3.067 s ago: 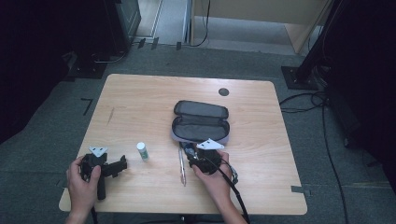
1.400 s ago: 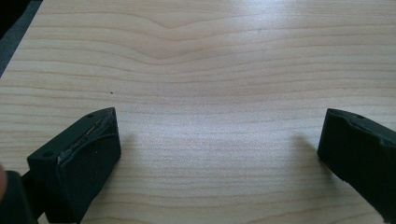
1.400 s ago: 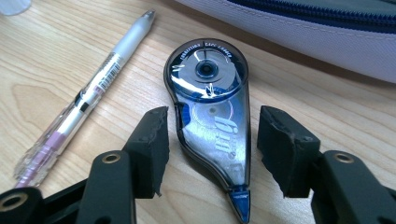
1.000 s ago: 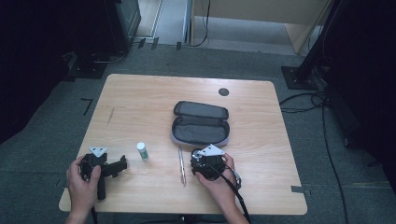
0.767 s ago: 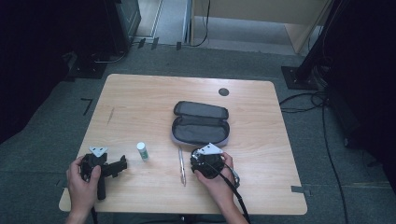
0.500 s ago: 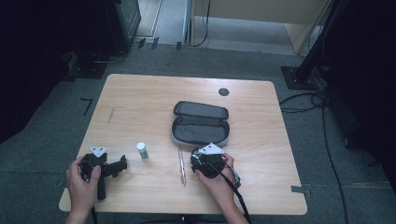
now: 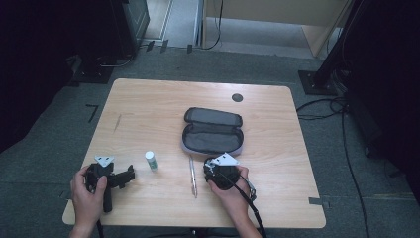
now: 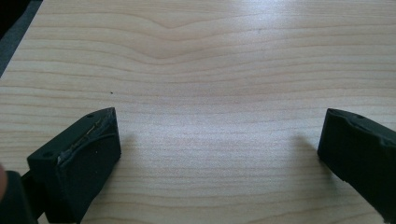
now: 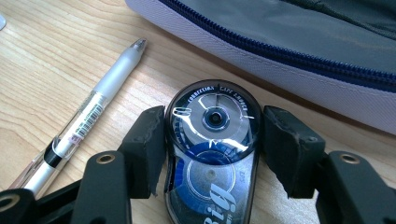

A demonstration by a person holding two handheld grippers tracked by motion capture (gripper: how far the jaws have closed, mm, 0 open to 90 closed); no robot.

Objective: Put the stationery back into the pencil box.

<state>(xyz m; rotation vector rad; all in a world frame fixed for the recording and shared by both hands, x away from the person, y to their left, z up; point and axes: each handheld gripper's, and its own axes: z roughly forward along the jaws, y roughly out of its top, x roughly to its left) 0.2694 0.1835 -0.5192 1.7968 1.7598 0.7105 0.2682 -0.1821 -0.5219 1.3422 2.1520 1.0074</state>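
right tongs (image 9: 212, 149) — just been closing, pads touching correction tape (image 9: 212, 154) | left tongs (image 8: 219, 154) — low over table (image 8: 210, 56), agape

Correction tape dispenser (image 9: 212, 154): translucent dark casing, rounded at the far end, with blue inner reels and white lettering visible through the shell. Lying flat on the wooden table (image 9: 56, 60), lengthwise between the two black jaws of the right gripper (image 9: 212, 140), both pads against or just beside its sides, the jaws having just been closing. Positioned just in front of the open grey zip pouch (image 9: 289, 42), beside a clear-barrelled pen (image 9: 88, 119).
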